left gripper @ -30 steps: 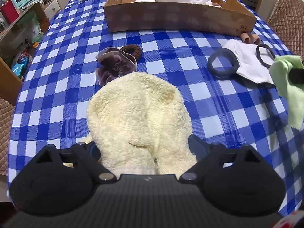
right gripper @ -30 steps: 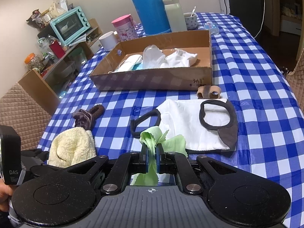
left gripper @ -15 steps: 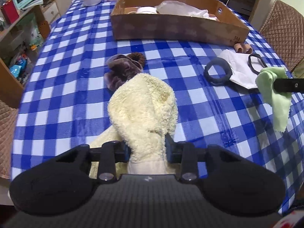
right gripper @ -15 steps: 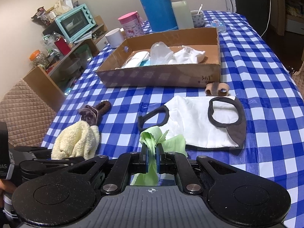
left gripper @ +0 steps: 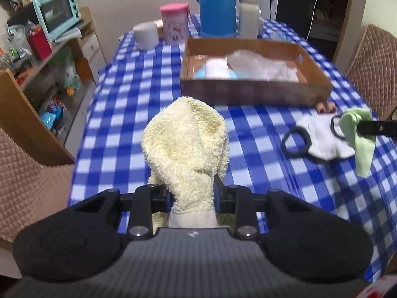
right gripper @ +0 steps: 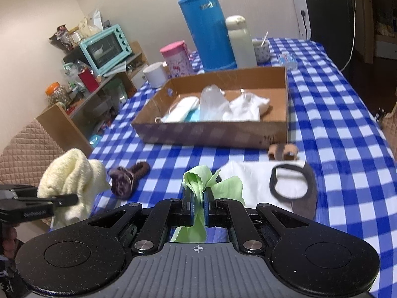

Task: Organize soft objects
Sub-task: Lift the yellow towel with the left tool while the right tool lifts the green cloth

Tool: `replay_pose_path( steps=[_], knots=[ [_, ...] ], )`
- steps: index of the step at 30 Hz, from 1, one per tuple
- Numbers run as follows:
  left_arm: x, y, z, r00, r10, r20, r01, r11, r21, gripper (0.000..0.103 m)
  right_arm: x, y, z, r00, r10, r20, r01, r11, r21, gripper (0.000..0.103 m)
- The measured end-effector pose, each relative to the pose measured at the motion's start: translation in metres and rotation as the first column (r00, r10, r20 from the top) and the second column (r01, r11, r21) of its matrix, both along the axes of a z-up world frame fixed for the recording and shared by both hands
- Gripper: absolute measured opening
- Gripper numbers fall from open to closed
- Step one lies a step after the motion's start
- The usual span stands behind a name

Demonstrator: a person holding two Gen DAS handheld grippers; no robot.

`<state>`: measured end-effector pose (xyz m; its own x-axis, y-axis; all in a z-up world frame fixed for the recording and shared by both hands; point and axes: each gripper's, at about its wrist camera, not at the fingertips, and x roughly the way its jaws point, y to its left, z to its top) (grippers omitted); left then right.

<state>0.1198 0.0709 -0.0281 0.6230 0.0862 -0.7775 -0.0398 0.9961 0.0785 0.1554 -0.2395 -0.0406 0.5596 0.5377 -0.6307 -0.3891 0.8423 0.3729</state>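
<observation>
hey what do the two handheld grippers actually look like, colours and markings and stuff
Both match: the left gripper and right gripper have matte black speckled bodies with round side lobes, silver pivot screws, a grey ribbed centre plate with a small white mark, and black jaws with blue pads. No cables show.

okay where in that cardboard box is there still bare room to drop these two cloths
The right end of the cardboard box shows bare floor, between the white cloth and the right wall. A strip along the far wall is free too. The left and middle are crowded with face masks and clear plastic.
</observation>
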Motion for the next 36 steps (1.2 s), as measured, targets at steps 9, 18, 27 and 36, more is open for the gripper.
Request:
replay_pose_path(
  steps=[9, 18, 27, 36],
  knots=[
    [0.023, -0.003, 0.027, 0.997, -0.034, 0.073, 0.033, 0.999, 0.016, 0.028, 0.014, -0.002, 0.014, 0.999, 0.001, 0.044, -0.002, 1.000, 0.012, 0.008],
    [0.071, -0.018, 0.050, 0.981, -0.102, 0.165, 0.099, 0.995, 0.030, 0.028, 0.040, -0.004, 0.031, 0.993, -0.011, 0.114, 0.009, 1.000, 0.016, 0.008],
    [0.144, -0.041, 0.064, 0.954, -0.190, 0.230, 0.186, 0.982, 0.036, 0.028, 0.092, -0.004, 0.051, 0.977, -0.053, 0.208, 0.046, 0.998, 0.036, 0.008],
    [0.222, -0.059, 0.041, 0.955, -0.228, 0.189, 0.232, 0.973, -0.001, 0.028, 0.154, 0.002, 0.039, 0.966, -0.075, 0.248, 0.074, 0.997, 0.016, 0.008]
  ],
)
